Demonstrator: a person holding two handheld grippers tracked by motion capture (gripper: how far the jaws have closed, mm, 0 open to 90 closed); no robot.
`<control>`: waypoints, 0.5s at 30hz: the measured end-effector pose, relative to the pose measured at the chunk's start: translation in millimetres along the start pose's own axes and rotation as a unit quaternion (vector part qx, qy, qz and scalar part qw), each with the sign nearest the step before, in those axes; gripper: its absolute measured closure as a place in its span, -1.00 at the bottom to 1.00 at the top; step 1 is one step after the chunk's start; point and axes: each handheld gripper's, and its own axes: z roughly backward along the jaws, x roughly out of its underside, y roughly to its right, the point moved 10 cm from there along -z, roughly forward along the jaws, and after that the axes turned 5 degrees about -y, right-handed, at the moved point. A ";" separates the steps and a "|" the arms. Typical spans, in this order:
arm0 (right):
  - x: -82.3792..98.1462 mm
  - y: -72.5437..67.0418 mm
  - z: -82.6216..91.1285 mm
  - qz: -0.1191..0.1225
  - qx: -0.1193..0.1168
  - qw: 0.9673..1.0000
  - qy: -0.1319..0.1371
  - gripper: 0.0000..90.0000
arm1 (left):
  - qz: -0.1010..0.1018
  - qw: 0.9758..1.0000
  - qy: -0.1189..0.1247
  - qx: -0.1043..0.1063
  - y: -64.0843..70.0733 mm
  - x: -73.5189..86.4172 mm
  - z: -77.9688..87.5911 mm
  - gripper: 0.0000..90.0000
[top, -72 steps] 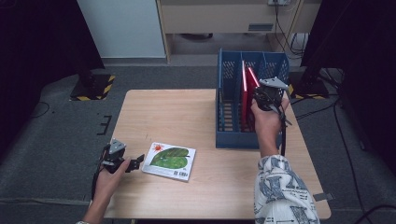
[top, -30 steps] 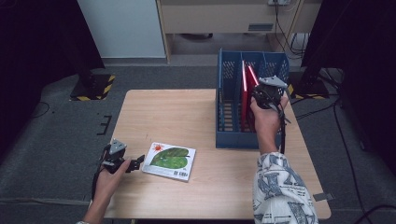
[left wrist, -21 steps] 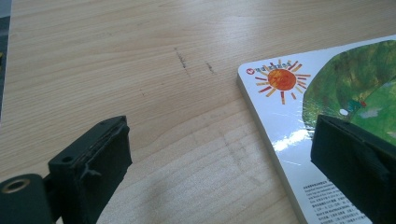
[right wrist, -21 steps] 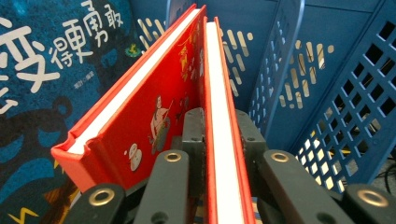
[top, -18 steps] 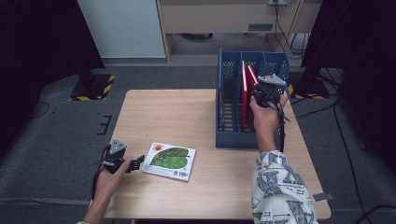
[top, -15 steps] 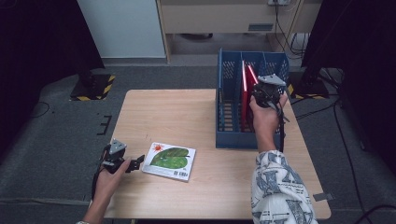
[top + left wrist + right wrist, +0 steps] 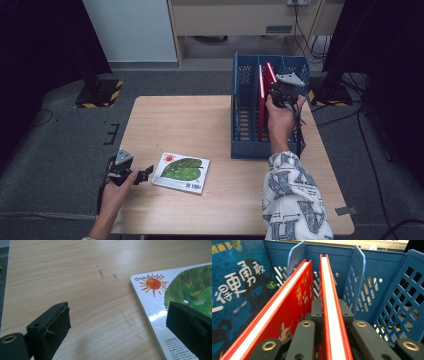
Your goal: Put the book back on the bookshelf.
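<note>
- Broadly, the wooden table [image 7: 200, 125] carries everything, with a person's forearms coming in from its six o'clock edge.
- At about two o'clock on it stands the blue slotted rack [image 7: 245, 120], a crate with perforated walls and upright dividers [image 7: 358, 272] that split it into narrow bays.
- Inside the rack, a blue book with white characters [image 7: 234, 282] leans in one bay; beside it two red books stand on edge with white page edges upward.
- Of these, the left red book [image 7: 294, 300] tilts slightly, while the right red book [image 7: 330, 310] stands nearly upright just beside a divider.
- At seven o'clock on the table a green picture book [image 7: 181, 172] with an orange sun lies flat, outside the rack.
- Above the rack, the right gripper [image 7: 282, 92] points down, its jaws clenched on the right red book's top edge, one pad on each cover.
- At eight o'clock the left gripper [image 7: 132, 172] rests low, jaws released and spread wide, one jaw over the picture book's corner, nothing grasped.
</note>
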 end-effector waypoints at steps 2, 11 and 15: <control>-0.1 0.6 -2.8 -0.001 0.002 1.000 0.000 0.77 | 0.000 1.000 0.002 0.000 0.3 -0.8 -0.1 -0.90; 4.3 0.3 -10.1 -0.005 0.007 1.000 -0.002 0.76 | -0.002 1.000 0.000 0.000 0.9 -0.2 0.2 -0.90; 4.2 -0.8 -10.5 -0.002 0.008 1.000 -0.001 0.76 | -0.005 1.000 -0.001 -0.001 1.1 -0.2 -0.2 -0.90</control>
